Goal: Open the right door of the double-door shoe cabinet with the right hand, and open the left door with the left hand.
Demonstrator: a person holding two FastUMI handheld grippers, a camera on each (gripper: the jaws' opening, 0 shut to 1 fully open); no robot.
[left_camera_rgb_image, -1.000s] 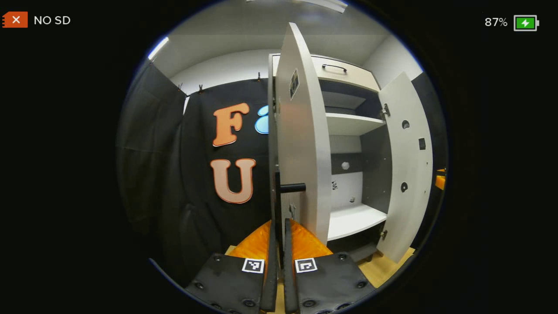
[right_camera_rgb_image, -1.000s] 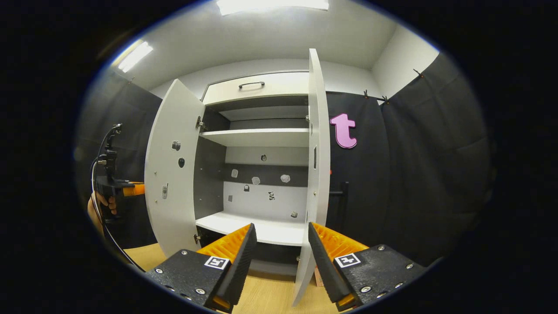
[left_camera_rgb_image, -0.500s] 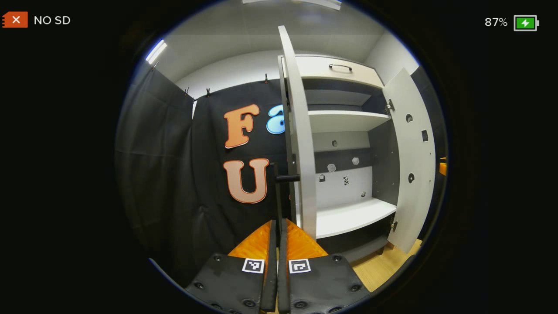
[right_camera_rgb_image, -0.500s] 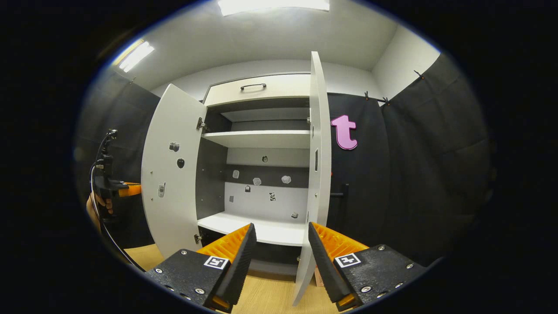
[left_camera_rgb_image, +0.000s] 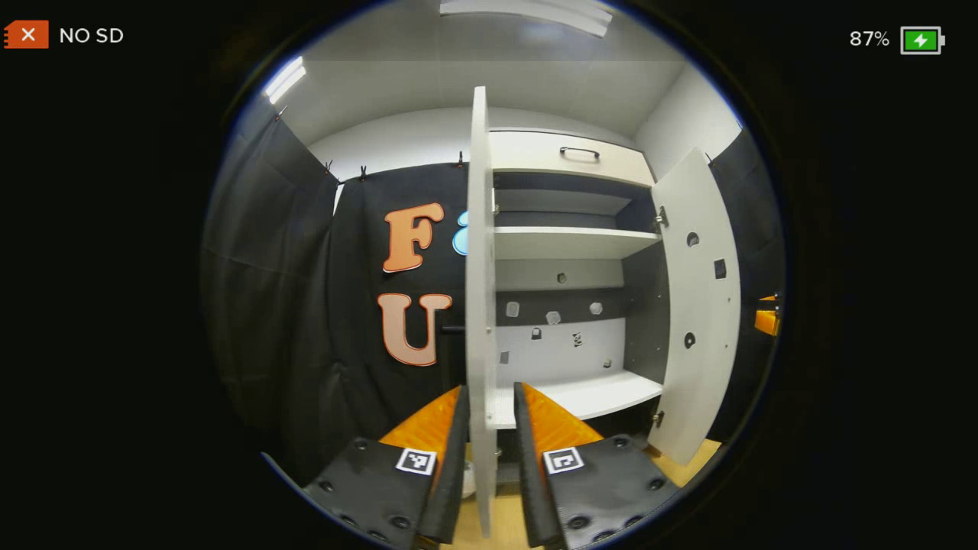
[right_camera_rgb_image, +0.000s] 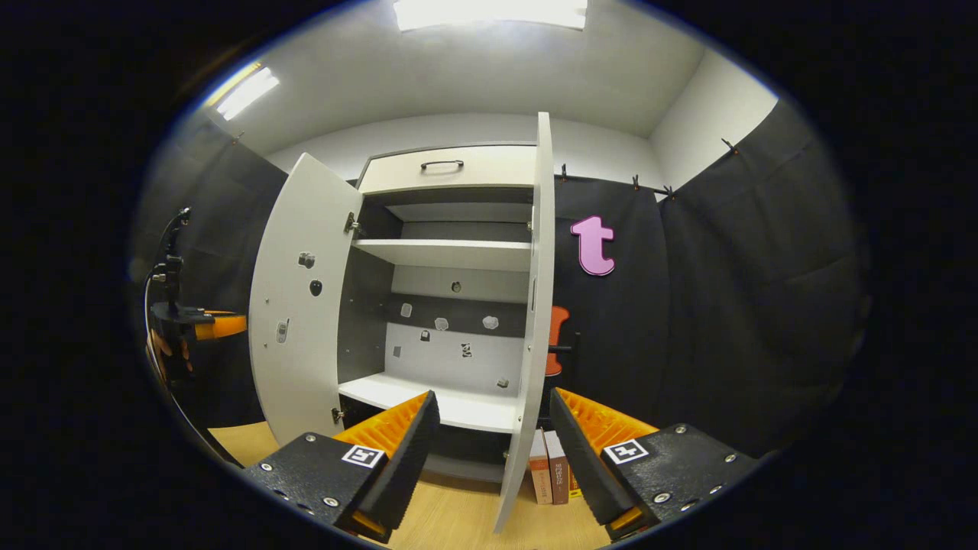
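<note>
Although both doors of the shoe cabinet (right_camera_rgb_image: 447,164) stand swung out, each pair of tongs sits right at a door's free edge. At the centre of the left gripper view the left door (left_camera_rgb_image: 480,305) shows edge-on, a tall upright strip whose lower part drops between the fingers of the left tongs (left_camera_rgb_image: 489,416); the tongs are spread and I judge them not pressing on it. That door's dark handle (left_camera_rgb_image: 452,329) pokes out left of the strip, just above the tongs. At the right of this view the right door (left_camera_rgb_image: 699,305) shows its inner face.

Right of centre in the right gripper view, the right door's edge also runs upright, between the fingers of the right tongs (right_camera_rgb_image: 493,428), which gape wide and hold nothing. Lower centre, books (right_camera_rgb_image: 552,475) stand on the wooden floor (right_camera_rgb_image: 451,523) just beside the door's foot. At the left edge a hand (right_camera_rgb_image: 162,353) carries the other gripper behind the left door. Nothing appears to block either door.
</note>
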